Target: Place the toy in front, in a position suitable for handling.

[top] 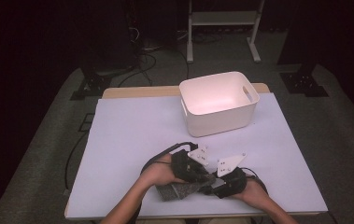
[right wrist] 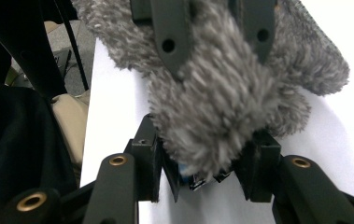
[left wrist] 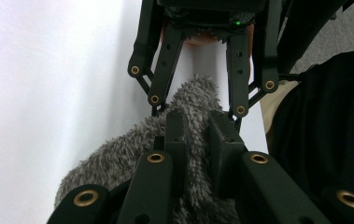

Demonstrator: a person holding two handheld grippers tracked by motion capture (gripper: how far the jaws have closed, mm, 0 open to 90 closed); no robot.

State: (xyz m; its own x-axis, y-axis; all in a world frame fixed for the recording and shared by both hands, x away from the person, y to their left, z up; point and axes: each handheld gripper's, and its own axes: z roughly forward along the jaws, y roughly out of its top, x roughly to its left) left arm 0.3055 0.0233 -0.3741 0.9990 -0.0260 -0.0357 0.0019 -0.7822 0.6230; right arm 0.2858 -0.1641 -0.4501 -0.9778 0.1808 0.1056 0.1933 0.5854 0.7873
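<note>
At about seven o'clock on the pale mat I have my left gripper clamped tight on a shaggy grey cloth, its pile bunching into soft tufts around the flat black jaws. Just to its right, at six o'clock, my right gripper pinches the same cloth's fuzzy end from the opposite side. Up at one o'clock stands a smooth white plastic bin, rectangular with rounded corners.
</note>
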